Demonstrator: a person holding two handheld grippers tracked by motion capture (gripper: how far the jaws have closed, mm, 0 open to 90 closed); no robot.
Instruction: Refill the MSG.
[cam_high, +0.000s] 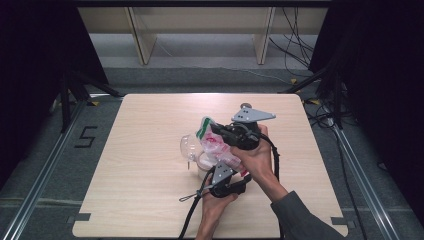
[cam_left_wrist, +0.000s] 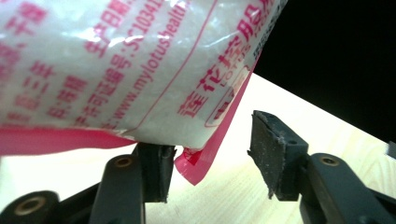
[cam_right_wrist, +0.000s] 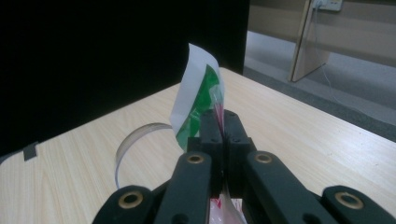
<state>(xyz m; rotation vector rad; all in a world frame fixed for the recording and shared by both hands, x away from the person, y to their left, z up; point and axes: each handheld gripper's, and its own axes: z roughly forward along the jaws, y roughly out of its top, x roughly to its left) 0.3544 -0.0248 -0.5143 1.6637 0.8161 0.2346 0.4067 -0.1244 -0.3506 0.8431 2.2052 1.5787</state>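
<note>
- Bag of white granules, printed in pink, hangs tilted in the air above the middle of the table, its green-and-white top corner uppermost and its pink bottom seam low, towards the person.
- Beneath and just beside it, on the side away from the right hand, stands a clear glass cup; holding the bag over the cup suggests the contents are meant to be tipped into it (a judgement, since nothing is seen falling).
- The right gripper is the one carrying the load: its jaws are pressed together on the bag's sealed top edge, with the green corner curling up past them and the rim of the cup showing behind.
- Gripping the flat seal rather than the bulging body probably keeps the plastic from slipping or bursting.
- The left gripper sits under the bag's lower end with its jaws standing well apart; one pad touches or nearly touches the pink seam, while the other stands clear to the side with bare table between.
- It therefore has no hold on the bag at this moment, though the bottom corner lies partly within its span.
</note>
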